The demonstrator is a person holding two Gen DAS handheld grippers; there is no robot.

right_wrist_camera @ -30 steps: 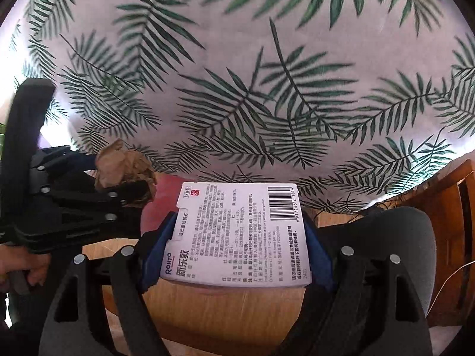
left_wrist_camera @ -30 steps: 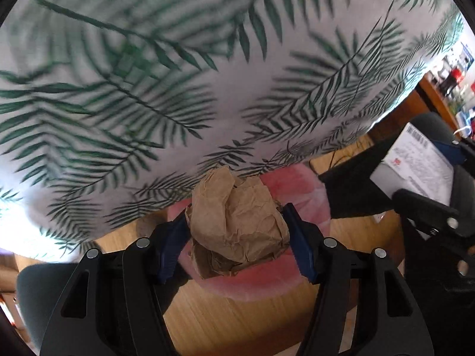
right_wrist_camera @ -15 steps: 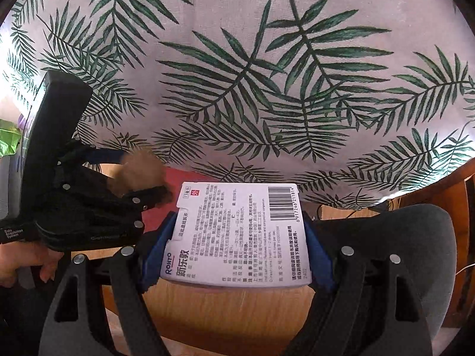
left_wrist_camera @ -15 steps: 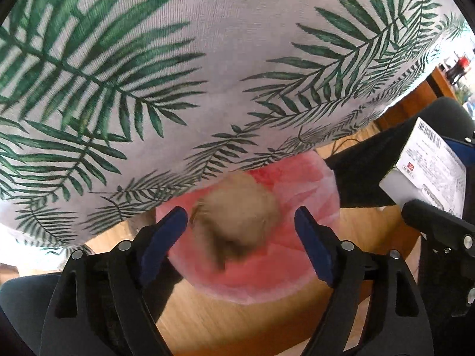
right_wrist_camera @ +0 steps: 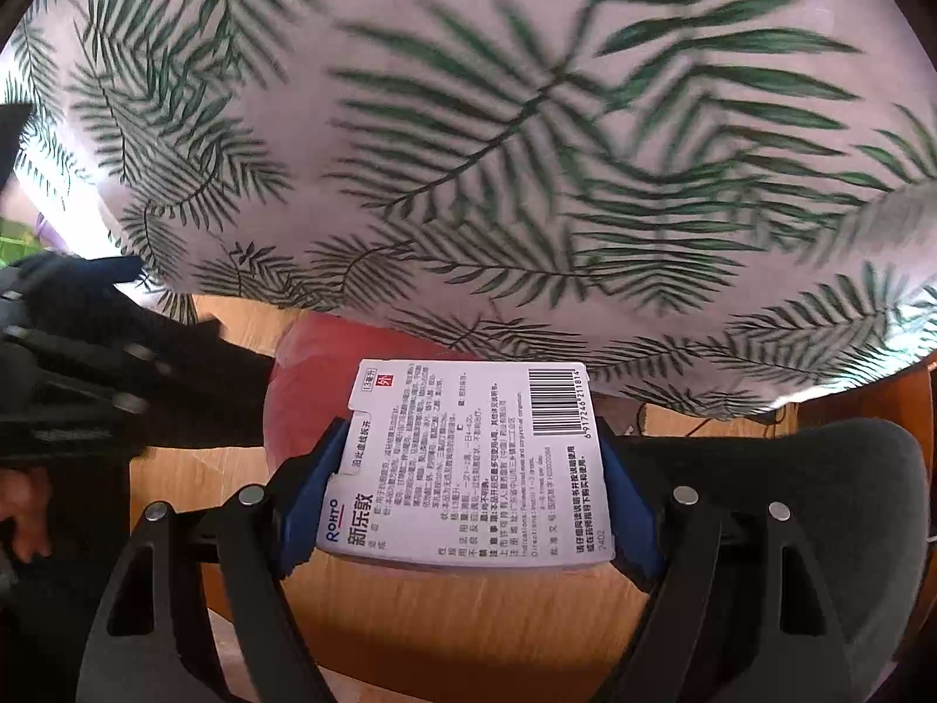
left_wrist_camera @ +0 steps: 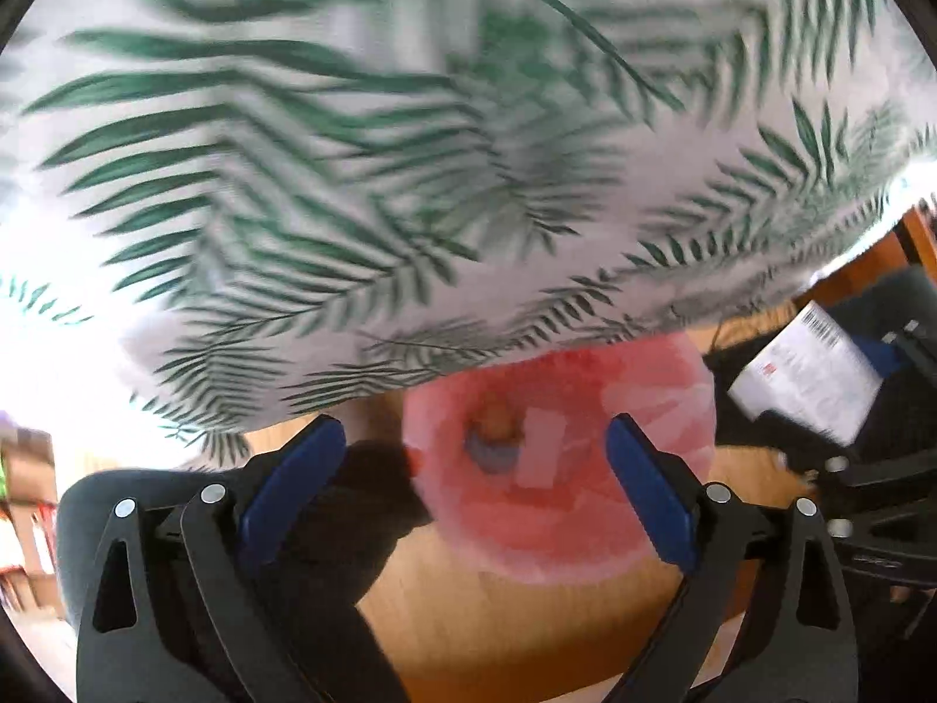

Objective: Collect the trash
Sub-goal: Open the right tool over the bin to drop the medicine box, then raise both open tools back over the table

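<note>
A white printed carton (right_wrist_camera: 474, 463) sits flat above the pink-lined trash bin (left_wrist_camera: 585, 539).

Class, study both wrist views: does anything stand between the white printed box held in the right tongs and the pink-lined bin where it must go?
Nothing visible does. The white box sits clamped in the right tongs, with the pink-lined bin just beyond and below it, its mouth open. The left tongs, jaws opening and empty, hover over the bin's other side.

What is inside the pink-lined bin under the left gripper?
Inside the pink-lined bin, a pale rectangular scrap and a blurred orange-and-blue lump show. The picture is too blurred to name them; anything beneath them is hidden.
</note>
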